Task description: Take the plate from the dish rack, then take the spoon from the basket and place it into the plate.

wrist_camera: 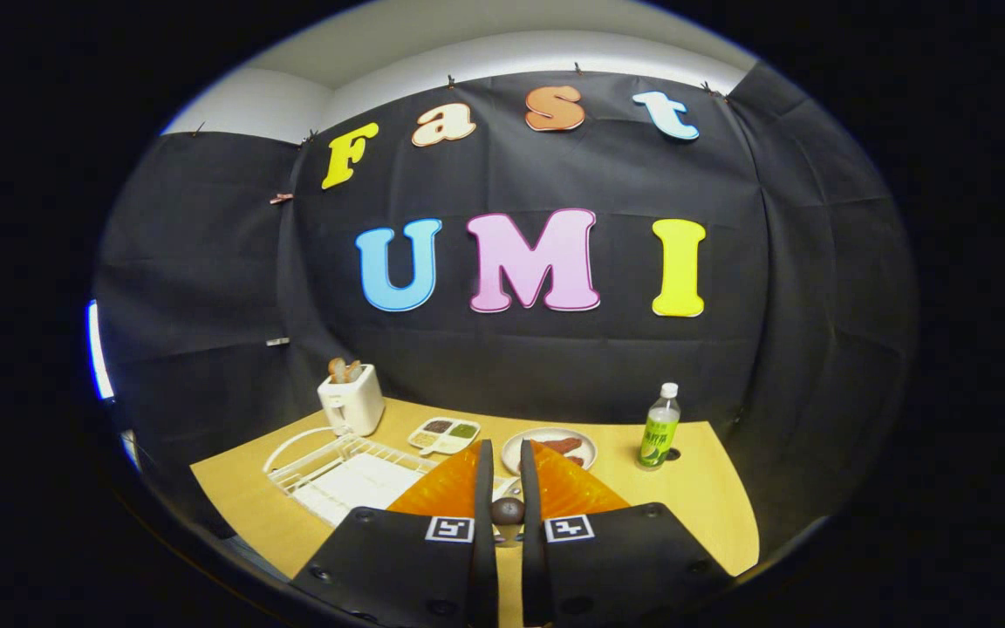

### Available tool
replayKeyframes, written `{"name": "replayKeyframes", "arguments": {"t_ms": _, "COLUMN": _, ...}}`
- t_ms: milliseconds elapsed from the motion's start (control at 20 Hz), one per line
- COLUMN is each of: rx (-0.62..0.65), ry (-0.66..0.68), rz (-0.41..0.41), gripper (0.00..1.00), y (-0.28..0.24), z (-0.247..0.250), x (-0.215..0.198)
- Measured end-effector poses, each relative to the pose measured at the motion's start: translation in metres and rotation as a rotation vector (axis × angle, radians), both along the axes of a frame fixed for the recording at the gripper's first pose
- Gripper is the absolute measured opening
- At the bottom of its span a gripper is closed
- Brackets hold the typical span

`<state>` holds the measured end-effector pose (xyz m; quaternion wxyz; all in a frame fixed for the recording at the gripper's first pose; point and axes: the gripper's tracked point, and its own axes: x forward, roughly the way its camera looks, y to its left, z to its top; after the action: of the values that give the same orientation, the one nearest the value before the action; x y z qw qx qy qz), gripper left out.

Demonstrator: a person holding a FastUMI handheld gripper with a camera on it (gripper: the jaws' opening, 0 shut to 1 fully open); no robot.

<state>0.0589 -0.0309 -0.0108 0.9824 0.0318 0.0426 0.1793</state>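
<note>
An orange ribbed plate is held up over the wooden table, fanning out to both sides of the fingers. My gripper is shut on the plate's near rim, with only a narrow gap between the fingers. The white wire dish rack stands on the table to the left, just beyond the plate's left edge, with a white mat inside it. The plate and the fingers hide the table straight ahead.
A white toaster with bread in it stands at the back left. A small divided sauce dish and a round plate of food lie beyond the fingers. A green-labelled bottle stands at the back right.
</note>
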Motion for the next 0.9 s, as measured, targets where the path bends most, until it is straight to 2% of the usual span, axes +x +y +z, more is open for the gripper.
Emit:
{"name": "replayKeyframes", "arguments": {"t_ms": 200, "rx": 0.013, "ry": 0.040, "rz": 0.055, "gripper": 0.15, "y": 0.054, "z": -0.023, "x": -0.044}}
{"name": "replayKeyframes", "arguments": {"t_ms": 400, "rx": 0.055, "ry": 0.094, "rz": 0.115, "gripper": 0.14, "y": 0.108, "z": -0.057, "x": -0.065}}
{"name": "replayKeyframes", "arguments": {"t_ms": 600, "rx": 0.045, "ry": 0.118, "rz": 0.161, "gripper": 0.15, "y": 0.143, "z": -0.094, "x": -0.069}}
{"name": "replayKeyframes", "arguments": {"t_ms": 900, "rx": 0.008, "ry": 0.163, "rz": 0.183, "gripper": 0.15, "y": 0.162, "z": -0.161, "x": -0.065}}
